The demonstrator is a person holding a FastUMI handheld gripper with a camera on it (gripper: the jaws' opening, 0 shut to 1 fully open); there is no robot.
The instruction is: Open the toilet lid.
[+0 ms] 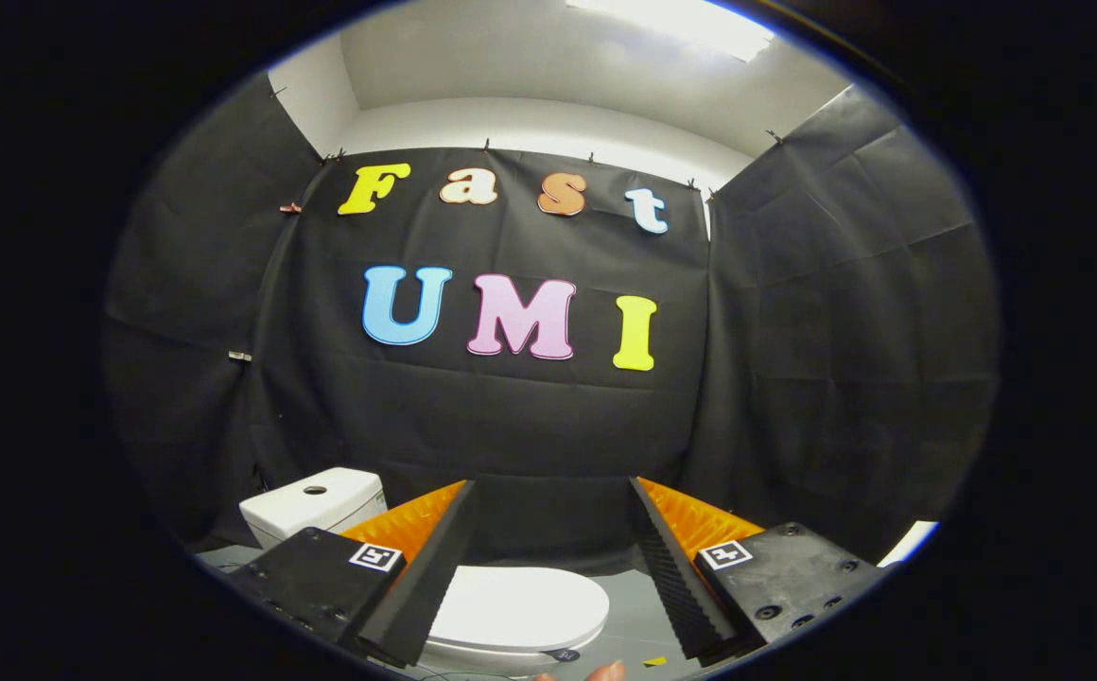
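Observation:
A white toilet stands low ahead, its lid [520, 603] lying flat and closed on the bowl. Its white tank [314, 506], with a round button on top, rises behind the left finger. My gripper [553, 492] is open, fingers spread wide with nothing between them. The lid lies below and between the fingers, some distance beneath them. The gripper touches nothing.
Black cloth walls close the booth on three sides close behind the toilet. Grey floor [638, 624] shows to the right of the bowl. A fingertip of a person's hand [605, 672] shows just below the bowl. A white object's edge [910, 544] sits at the far right.

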